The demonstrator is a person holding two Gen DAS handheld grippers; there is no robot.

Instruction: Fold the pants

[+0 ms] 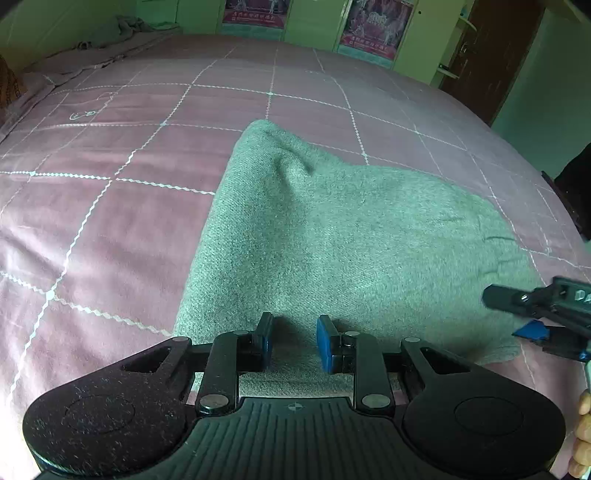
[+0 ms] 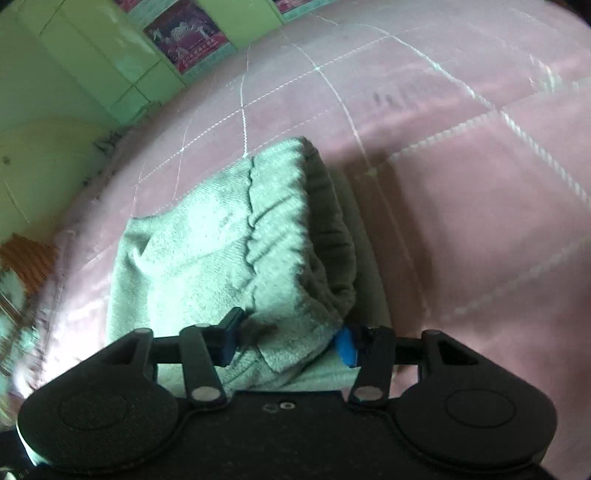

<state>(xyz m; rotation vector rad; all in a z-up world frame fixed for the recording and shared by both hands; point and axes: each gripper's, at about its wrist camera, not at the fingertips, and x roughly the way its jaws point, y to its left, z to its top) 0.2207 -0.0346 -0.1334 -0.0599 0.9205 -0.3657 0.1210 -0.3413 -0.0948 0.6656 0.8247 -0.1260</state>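
Grey-green knit pants (image 1: 332, 236) lie folded on a pink quilted bed (image 1: 110, 221). My left gripper (image 1: 294, 341) is open, its blue pads just over the near edge of the pants, holding nothing. My right gripper (image 2: 288, 338) is open wide around the waistband end of the pants (image 2: 240, 236), with cloth bunched between its fingers; whether the pads touch the cloth is unclear. The right gripper also shows at the right edge of the left wrist view (image 1: 543, 314), over the pants' right end.
Green cupboards with posters (image 1: 373, 26) stand behind the bed. A rumpled blanket (image 1: 118, 33) lies at the far left corner. A dark wooden door (image 1: 491, 55) is at the far right. The bed's right edge (image 1: 546, 177) drops off near the pants.
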